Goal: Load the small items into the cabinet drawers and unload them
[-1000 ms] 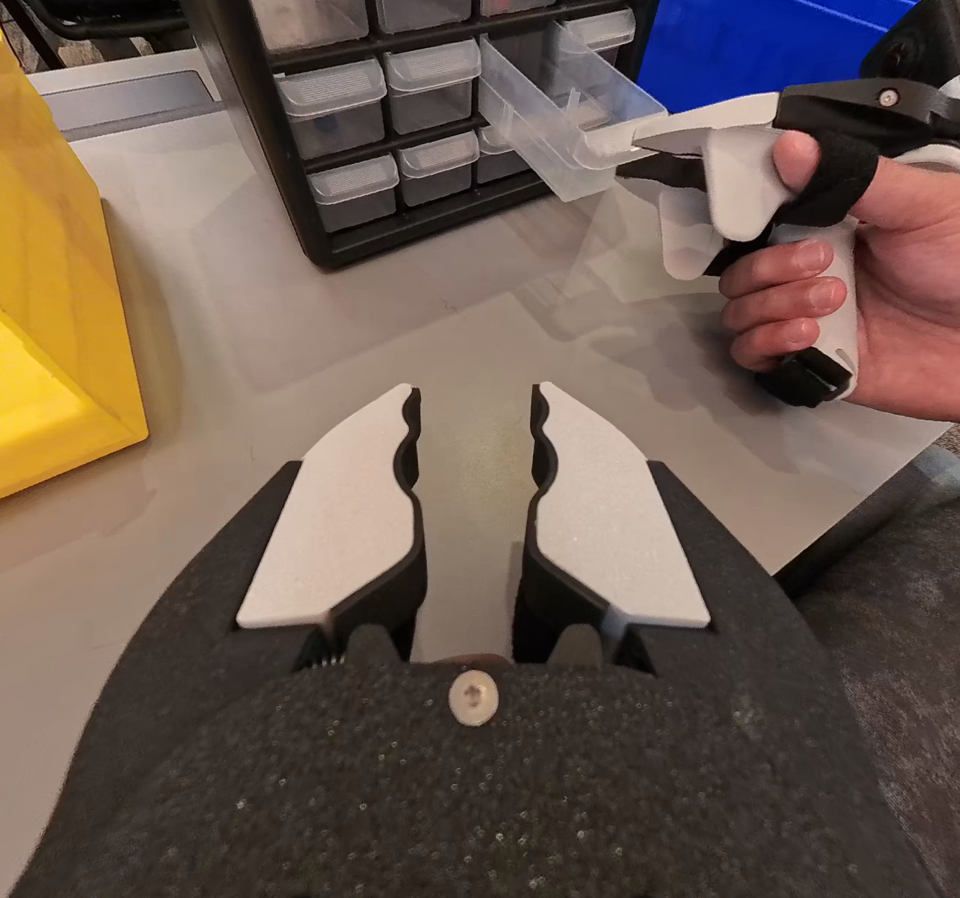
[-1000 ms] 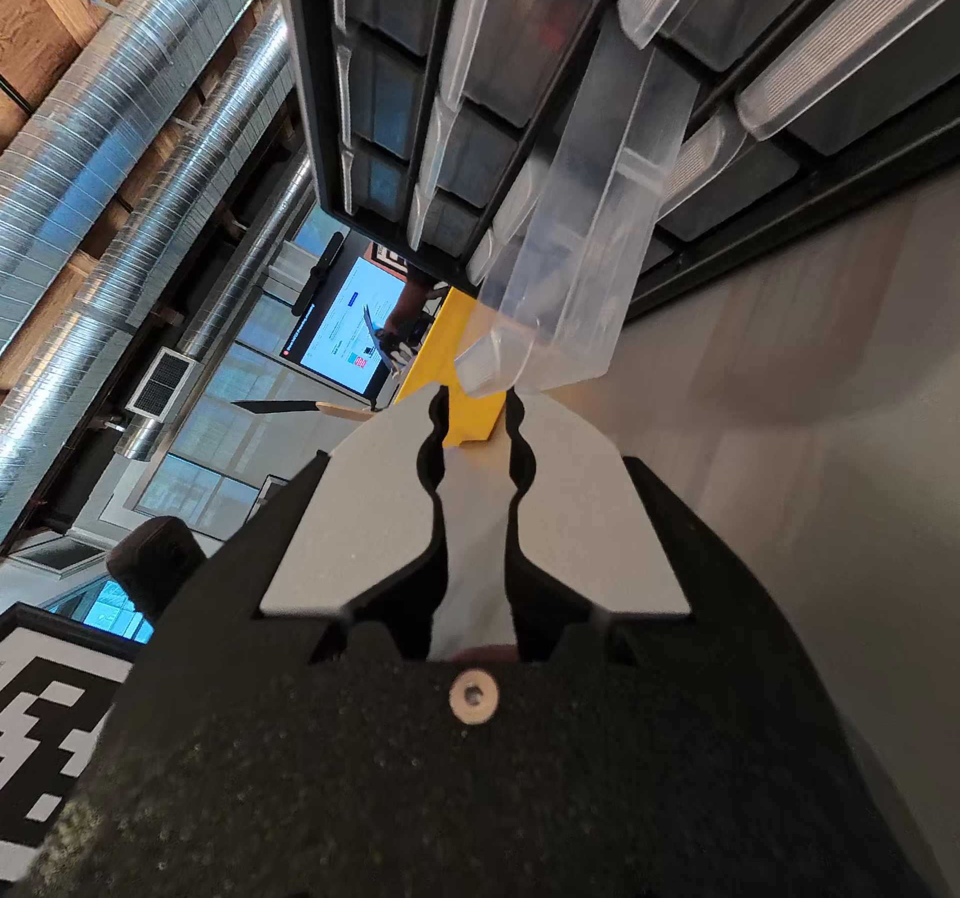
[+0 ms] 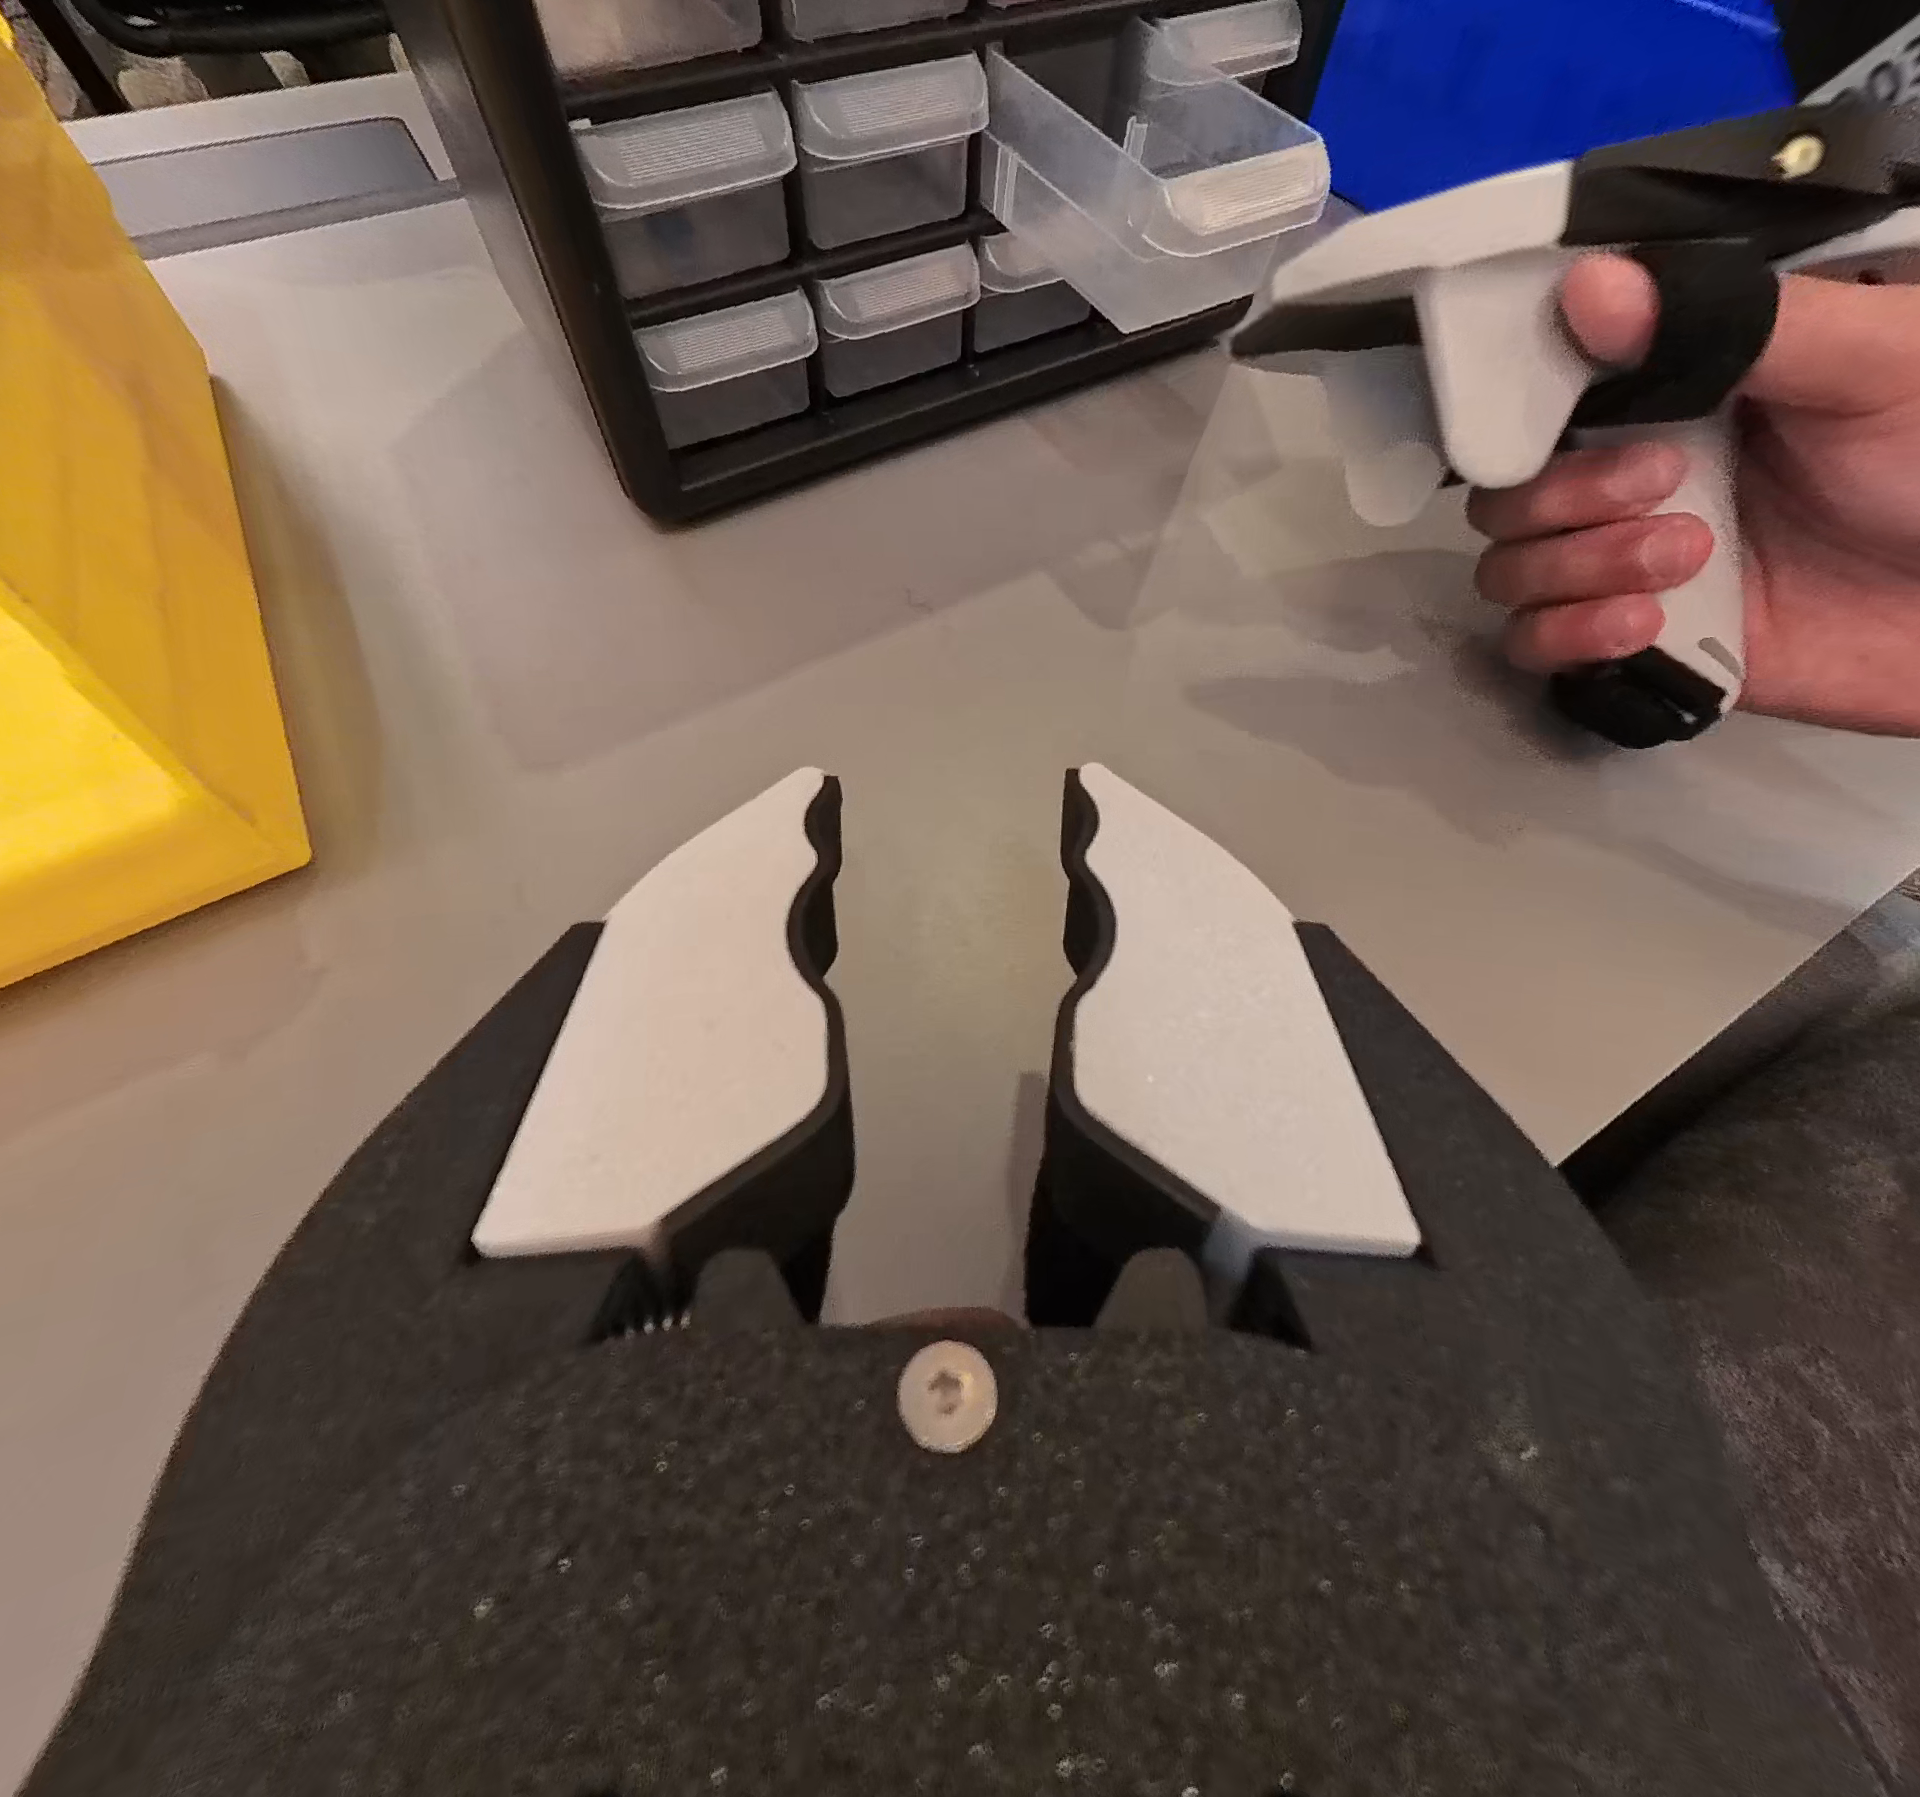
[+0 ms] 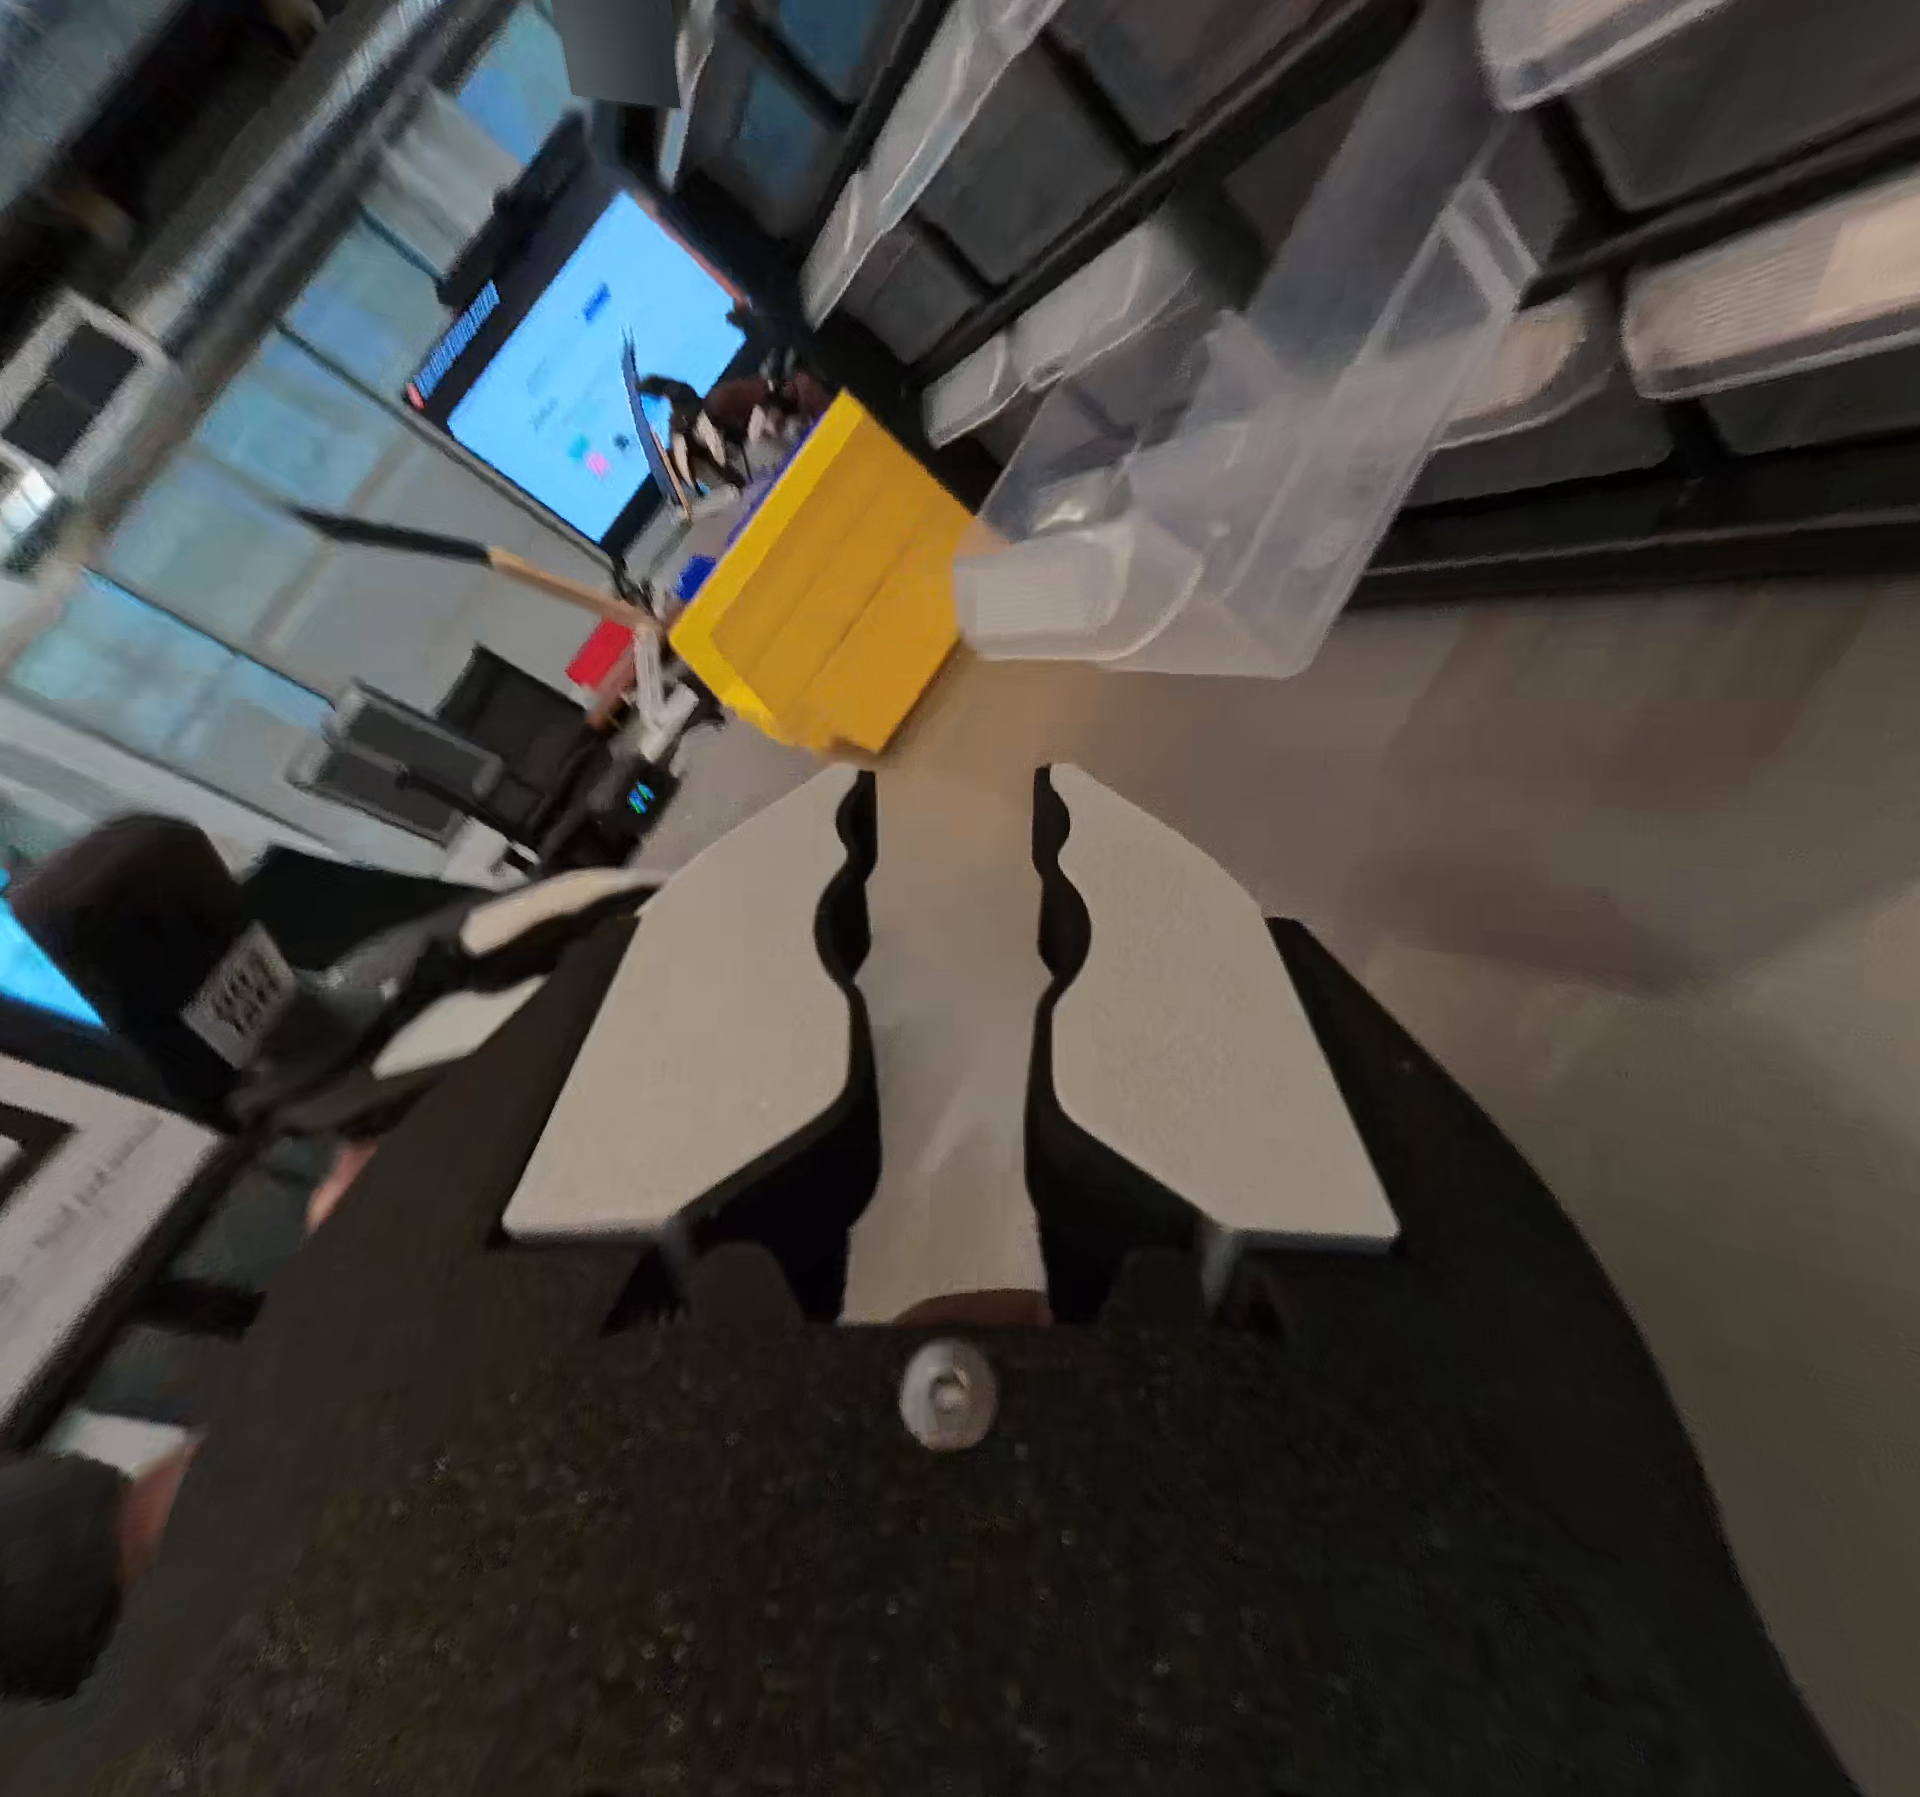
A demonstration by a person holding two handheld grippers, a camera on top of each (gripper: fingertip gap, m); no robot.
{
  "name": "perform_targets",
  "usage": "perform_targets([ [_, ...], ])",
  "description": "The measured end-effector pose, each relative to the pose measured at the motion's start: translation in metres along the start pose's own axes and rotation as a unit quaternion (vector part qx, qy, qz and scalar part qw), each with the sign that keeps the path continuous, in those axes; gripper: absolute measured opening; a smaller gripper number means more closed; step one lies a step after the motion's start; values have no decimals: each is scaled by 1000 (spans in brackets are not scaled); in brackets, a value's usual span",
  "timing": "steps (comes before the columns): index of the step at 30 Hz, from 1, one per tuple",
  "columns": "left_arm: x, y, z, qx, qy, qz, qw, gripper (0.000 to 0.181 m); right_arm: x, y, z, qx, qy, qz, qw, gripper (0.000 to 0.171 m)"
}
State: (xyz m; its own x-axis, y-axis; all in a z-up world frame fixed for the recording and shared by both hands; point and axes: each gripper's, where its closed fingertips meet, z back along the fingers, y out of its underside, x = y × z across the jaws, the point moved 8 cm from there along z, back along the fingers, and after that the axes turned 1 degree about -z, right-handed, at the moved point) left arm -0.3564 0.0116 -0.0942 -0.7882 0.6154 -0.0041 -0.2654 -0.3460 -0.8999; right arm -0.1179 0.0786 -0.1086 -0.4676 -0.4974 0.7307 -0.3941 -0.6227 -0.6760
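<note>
clear plastic drawer [image 3: 1164,189] juts pulled out and apparently empty from the black cabinet [image 3: 582,313] on the grey bench [image 3: 520,604], both grippers' fingers apart holding nothing, loading not yet begun.

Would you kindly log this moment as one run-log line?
left gripper: open, empty, above table | right gripper: open, clear of pulled-out clear drawer | cabinet: other drawers shut

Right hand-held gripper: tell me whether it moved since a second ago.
Yes. The right hand-held gripper has backed away from the pulled-out drawer, toward the table edge.
</note>
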Motion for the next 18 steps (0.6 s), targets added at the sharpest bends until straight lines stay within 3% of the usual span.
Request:
perform_targets([
  [7, 4, 0, 0, -1, -1, 9, 1000, 40, 8, -14, 17, 68, 63, 251, 964, 31],
  [18, 6, 4, -5, 11, 0, 14, 1000, 40, -15, -27, 7, 117, 173, 365, 907, 31],
])
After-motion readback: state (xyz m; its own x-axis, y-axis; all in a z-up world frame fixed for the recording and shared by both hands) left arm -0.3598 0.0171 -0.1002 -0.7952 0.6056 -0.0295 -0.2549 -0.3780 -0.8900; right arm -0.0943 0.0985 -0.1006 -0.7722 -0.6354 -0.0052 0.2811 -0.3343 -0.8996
